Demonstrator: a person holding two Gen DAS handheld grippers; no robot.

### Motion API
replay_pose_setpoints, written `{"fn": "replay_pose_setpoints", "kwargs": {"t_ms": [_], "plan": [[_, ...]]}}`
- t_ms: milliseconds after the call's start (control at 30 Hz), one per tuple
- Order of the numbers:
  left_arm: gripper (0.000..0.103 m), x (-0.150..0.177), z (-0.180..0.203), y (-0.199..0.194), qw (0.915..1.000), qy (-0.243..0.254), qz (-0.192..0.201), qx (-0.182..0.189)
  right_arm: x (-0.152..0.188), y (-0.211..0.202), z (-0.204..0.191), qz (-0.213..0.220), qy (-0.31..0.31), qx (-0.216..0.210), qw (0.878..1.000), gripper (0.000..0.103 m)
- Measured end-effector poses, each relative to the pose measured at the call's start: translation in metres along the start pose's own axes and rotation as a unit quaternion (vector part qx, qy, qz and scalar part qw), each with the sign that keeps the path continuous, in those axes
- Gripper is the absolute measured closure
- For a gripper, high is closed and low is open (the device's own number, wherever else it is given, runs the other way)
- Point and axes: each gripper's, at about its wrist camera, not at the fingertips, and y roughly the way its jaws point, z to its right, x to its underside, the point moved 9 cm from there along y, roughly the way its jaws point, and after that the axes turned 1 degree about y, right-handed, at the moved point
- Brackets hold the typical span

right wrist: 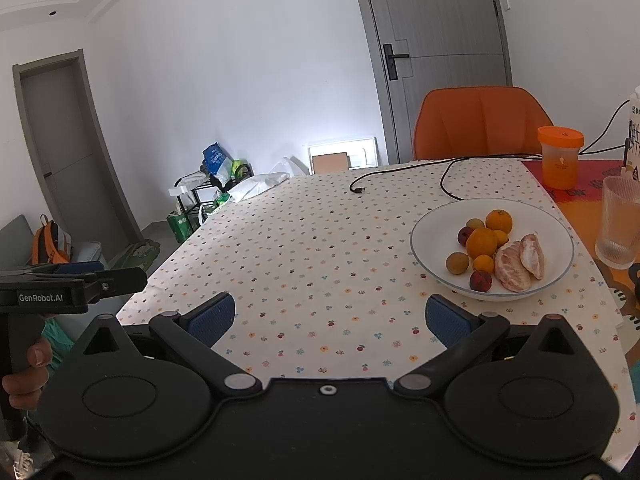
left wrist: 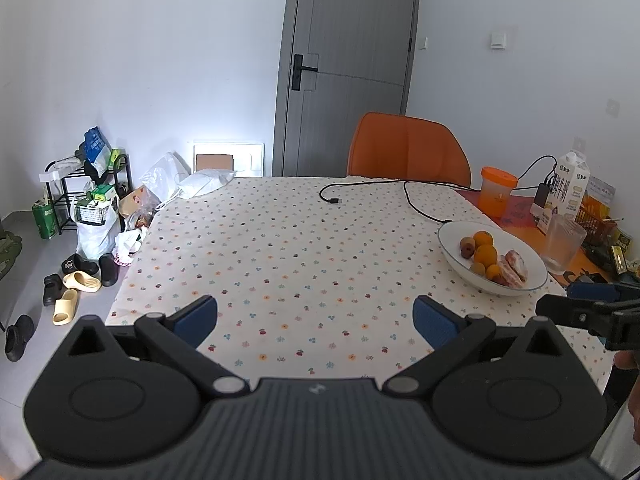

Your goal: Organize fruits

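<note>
A white bowl stands on the right side of the flower-print tablecloth. It holds oranges, small red and brown fruits, and peeled grapefruit segments. My right gripper is open above the cloth, left of and in front of the bowl, with nothing between its blue pads. My left gripper is open too, over the table's near edge, farther left of the bowl. In the right wrist view, the left gripper shows at the left, held by a hand.
An orange-lidded cup, a ribbed glass and a milk carton stand right of the bowl. A black cable lies on the far cloth. An orange chair is behind the table. Shoes and bags litter the floor at left.
</note>
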Motion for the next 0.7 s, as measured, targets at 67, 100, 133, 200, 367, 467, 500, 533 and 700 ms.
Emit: {"fn": "replay_pose_setpoints", "kwargs": {"t_ms": [67, 100, 133, 200, 367, 467, 500, 533, 700], "plan": [[0.000, 0.0007, -0.0002, 0.0006, 1.0000, 0.000, -0.001, -0.001, 0.0000, 0.0001, 0.0001, -0.001, 0.000, 0.000, 1.000, 0.000], [0.000, 0.0009, -0.0004, 0.0006, 1.0000, 0.000, -0.001, -0.001, 0.0001, -0.0001, 0.0004, 0.000, -0.001, 0.000, 1.000, 0.000], [0.000, 0.0012, -0.0004, 0.0006, 1.0000, 0.000, -0.001, -0.001, 0.0001, 0.0000, 0.0003, 0.000, 0.000, 0.000, 1.000, 0.000], [0.000, 0.0013, -0.0003, 0.0009, 1.0000, 0.000, -0.002, -0.001, 0.0002, 0.0005, 0.0009, -0.002, 0.000, 0.001, 1.000, 0.000], [0.000, 0.0023, -0.0003, 0.0013, 1.0000, -0.001, -0.003, 0.001, 0.0007, 0.0011, 0.0011, -0.002, 0.000, 0.000, 1.000, 0.000], [0.000, 0.0024, 0.0003, 0.0013, 1.0000, 0.000, -0.001, 0.001, 0.0007, 0.0009, 0.0012, -0.002, 0.001, 0.001, 1.000, 0.000], [0.000, 0.0024, 0.0003, 0.0011, 1.0000, 0.001, 0.000, -0.001, 0.0011, 0.0008, 0.0013, -0.002, 0.001, 0.001, 1.000, 0.000], [0.000, 0.0022, 0.0004, 0.0011, 1.0000, 0.002, 0.001, -0.002, 0.0012, 0.0009, 0.0013, -0.002, 0.001, 0.001, 1.000, 0.000], [0.000, 0.0026, 0.0000, 0.0012, 1.0000, 0.002, 0.000, -0.001, 0.0018, 0.0014, 0.0017, -0.003, 0.000, 0.001, 1.000, 0.000]]}}
